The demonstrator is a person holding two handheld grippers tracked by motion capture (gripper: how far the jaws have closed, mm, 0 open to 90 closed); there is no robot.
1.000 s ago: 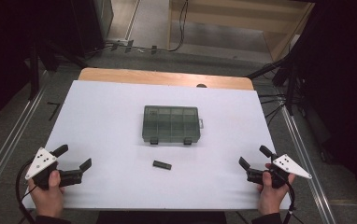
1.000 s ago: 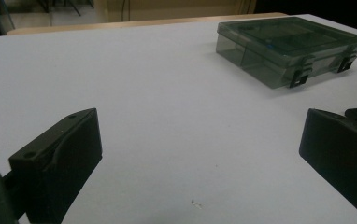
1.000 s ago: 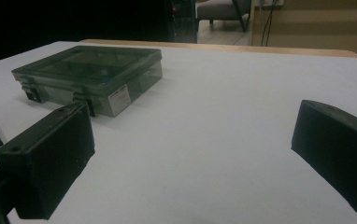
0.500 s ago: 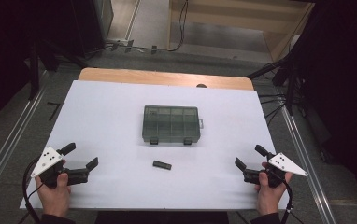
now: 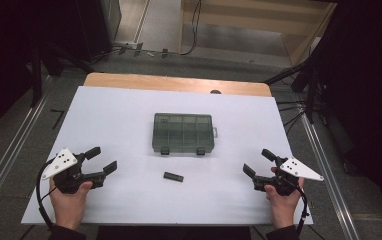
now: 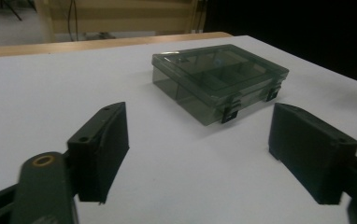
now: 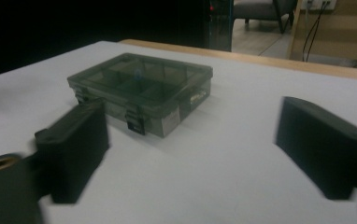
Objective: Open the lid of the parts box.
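A dark see-through compartment box (image 5: pixel 183 133) with its lid closed and two front latches sits in the middle of the white table (image 5: pixel 119 115). A small black bar-shaped piece (image 5: pixel 173 177) lies just in front of it. My left gripper (image 5: pixel 101 160) is held open at the near left, jaws pointing right toward the box (image 6: pixel 218 79), nothing between them. At the near right my right gripper (image 5: pixel 259 162) is also open and empty, aimed left at the box (image 7: pixel 141 88).
A wooden strip (image 5: pixel 179 84) borders the table's far edge. Metal rails (image 5: pixel 9 145) run along both sides on the floor. Cables and dark stands crowd the far floor behind the table.
Both hands have slid inward and slightly forward over the table toward the box. Both grippers stay open. The box and the black piece have not moved.
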